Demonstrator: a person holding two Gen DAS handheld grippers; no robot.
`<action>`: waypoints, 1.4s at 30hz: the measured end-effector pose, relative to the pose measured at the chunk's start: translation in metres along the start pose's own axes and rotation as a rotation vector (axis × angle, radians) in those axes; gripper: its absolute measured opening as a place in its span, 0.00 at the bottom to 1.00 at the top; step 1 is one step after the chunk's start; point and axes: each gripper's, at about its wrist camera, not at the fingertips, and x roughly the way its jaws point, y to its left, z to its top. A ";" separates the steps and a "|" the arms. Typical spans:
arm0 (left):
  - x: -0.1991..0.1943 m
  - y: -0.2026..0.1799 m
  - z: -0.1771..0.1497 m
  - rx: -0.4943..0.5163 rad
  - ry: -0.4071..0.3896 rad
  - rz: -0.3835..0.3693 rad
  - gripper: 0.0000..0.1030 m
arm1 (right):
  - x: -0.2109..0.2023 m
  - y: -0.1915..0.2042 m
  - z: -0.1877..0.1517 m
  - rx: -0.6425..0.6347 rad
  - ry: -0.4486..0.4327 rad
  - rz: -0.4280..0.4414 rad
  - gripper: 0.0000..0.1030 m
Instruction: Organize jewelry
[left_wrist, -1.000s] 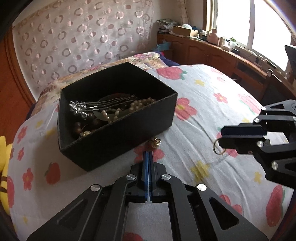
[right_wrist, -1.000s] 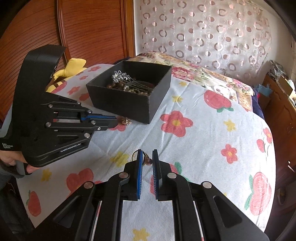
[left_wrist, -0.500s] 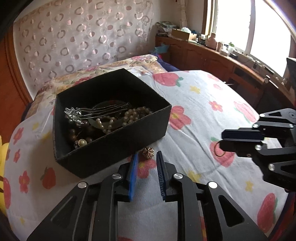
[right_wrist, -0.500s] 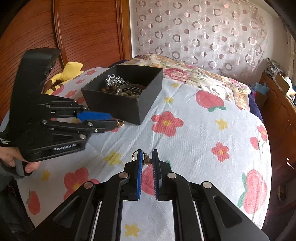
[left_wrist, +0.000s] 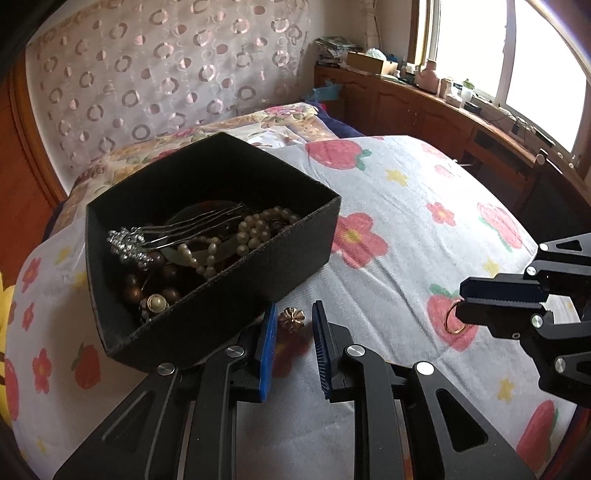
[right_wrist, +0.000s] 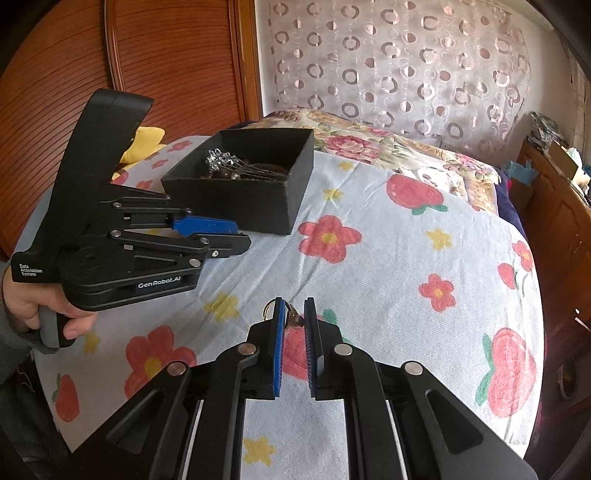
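Note:
A black box (left_wrist: 221, 291) on the flowered bedspread holds pearls (left_wrist: 251, 232), brown beads, a silver hair comb (left_wrist: 162, 240) and other pieces. A small gold flower piece (left_wrist: 291, 319) lies on the spread just in front of the box. My left gripper (left_wrist: 294, 307) is open, its blue pads on either side of the flower without touching it. The right gripper (right_wrist: 294, 302) is shut on a gold ring (right_wrist: 269, 308) with a brown stone. In the left wrist view the ring (left_wrist: 453, 320) hangs from the right gripper (left_wrist: 461, 302). The box (right_wrist: 240, 206) stands behind the left gripper (right_wrist: 242, 236).
A person's hand (right_wrist: 33, 306) grips the left tool's handle. A patterned headboard (left_wrist: 147, 74) stands behind the box. A wooden cabinet (left_wrist: 424, 110) with clutter runs along the window side, and a yellow cushion (right_wrist: 146, 142) lies by the wooden panel.
The left jaws have parted from shut and come forward, so the gold flower piece now lies between their tips. The right gripper still holds the ring in the same place.

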 end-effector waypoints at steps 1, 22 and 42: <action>0.001 -0.001 -0.001 0.003 -0.001 0.003 0.17 | 0.000 0.000 0.000 0.000 0.001 0.001 0.11; -0.060 0.022 0.017 -0.013 -0.162 -0.019 0.13 | -0.007 0.002 0.044 0.001 -0.080 -0.002 0.11; -0.082 0.087 0.017 -0.130 -0.249 0.075 0.73 | 0.014 0.017 0.105 0.032 -0.156 0.023 0.18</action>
